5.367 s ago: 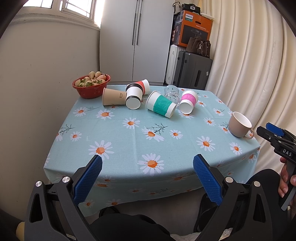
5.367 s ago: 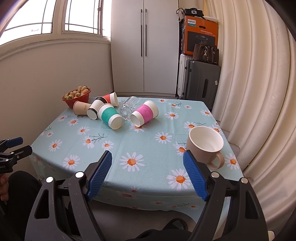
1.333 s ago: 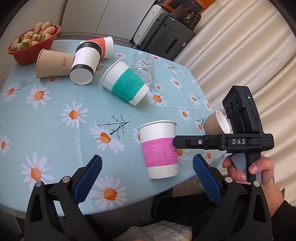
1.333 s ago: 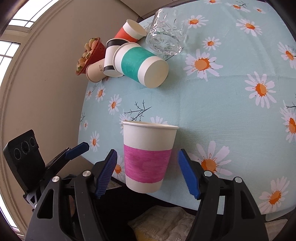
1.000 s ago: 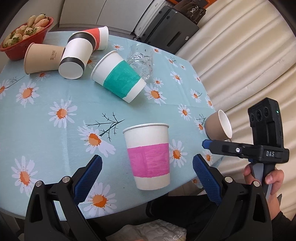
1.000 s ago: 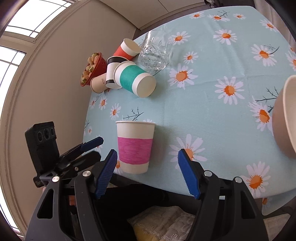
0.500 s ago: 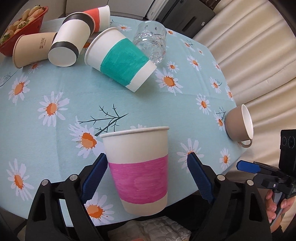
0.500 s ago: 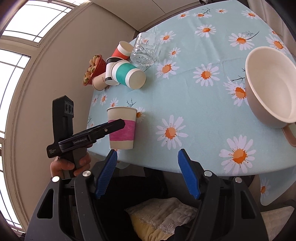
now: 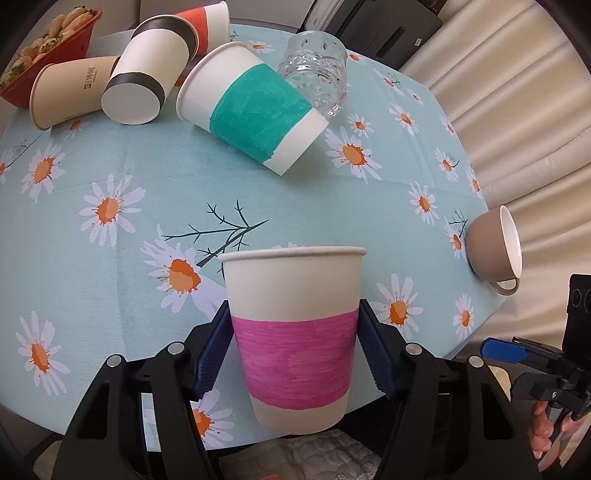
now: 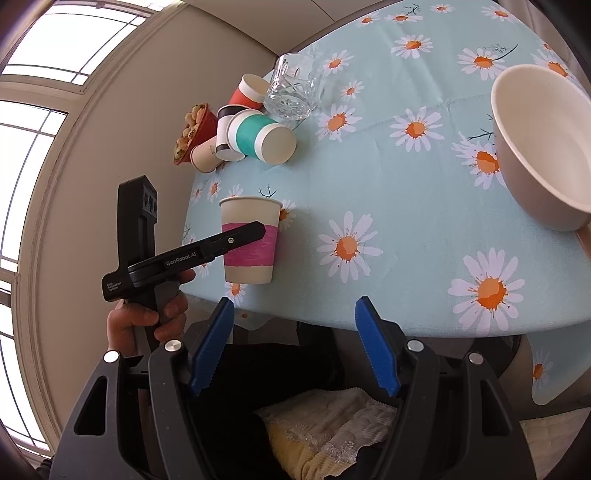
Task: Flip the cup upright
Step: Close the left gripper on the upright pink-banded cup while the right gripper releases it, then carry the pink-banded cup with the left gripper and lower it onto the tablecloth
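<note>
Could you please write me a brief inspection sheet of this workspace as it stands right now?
Surface: table under a light-blue daisy cloth.
Job's things: pink-banded cup upright near the front edge.
Clutter: teal-banded cup, black-banded cup, tan cup, red cup, glass and mug on their sides; red bowl of food.
Grippers: left gripper pads at the pink-banded cup's sides; right gripper open, empty.
Cables: nothing seen.
Surroundings: curtain, window.
</note>
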`<act>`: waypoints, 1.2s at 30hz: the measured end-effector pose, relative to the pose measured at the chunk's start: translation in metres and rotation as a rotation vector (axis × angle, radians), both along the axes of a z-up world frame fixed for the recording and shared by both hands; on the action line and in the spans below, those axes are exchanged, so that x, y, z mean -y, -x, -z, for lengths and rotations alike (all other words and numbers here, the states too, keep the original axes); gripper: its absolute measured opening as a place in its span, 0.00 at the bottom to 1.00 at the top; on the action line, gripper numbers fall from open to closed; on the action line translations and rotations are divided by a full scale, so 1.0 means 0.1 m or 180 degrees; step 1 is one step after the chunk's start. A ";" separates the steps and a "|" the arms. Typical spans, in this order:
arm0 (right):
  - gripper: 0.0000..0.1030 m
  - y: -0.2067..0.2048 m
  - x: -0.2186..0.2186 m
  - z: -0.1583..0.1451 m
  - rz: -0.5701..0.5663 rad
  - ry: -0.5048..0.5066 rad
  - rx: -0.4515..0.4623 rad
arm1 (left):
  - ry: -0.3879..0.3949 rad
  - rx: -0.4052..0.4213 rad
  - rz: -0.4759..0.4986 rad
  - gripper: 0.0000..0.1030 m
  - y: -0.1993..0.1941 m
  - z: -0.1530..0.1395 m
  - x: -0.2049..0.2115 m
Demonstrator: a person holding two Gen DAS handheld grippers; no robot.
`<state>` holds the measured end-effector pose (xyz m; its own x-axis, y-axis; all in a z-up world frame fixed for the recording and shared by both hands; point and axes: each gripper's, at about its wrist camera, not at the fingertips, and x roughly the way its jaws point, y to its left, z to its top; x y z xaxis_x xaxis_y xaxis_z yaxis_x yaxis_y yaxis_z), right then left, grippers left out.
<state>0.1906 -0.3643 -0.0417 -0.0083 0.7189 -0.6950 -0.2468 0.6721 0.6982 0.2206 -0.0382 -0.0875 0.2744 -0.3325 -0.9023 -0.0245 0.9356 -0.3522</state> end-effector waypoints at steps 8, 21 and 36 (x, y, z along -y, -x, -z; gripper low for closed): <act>0.66 0.07 -0.03 -0.04 -0.0006 -0.0016 0.0080 | 0.0023 0.0370 -0.0100 0.61 0.13 -0.24 0.00; 0.66 0.19 -0.07 -0.28 0.0138 0.0064 0.0703 | -0.0659 0.2072 -0.0822 0.61 0.76 -0.79 0.20; 0.66 0.28 0.02 -0.20 0.0226 -0.0028 0.0779 | -0.1352 0.3310 -0.1093 0.61 1.14 -0.33 0.73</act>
<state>0.1622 -0.3662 -0.0219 0.2102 0.7178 -0.6637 -0.3617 0.6878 0.6293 0.1067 -0.1113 -0.0546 0.9613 0.1761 -0.2117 -0.1829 0.9830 -0.0127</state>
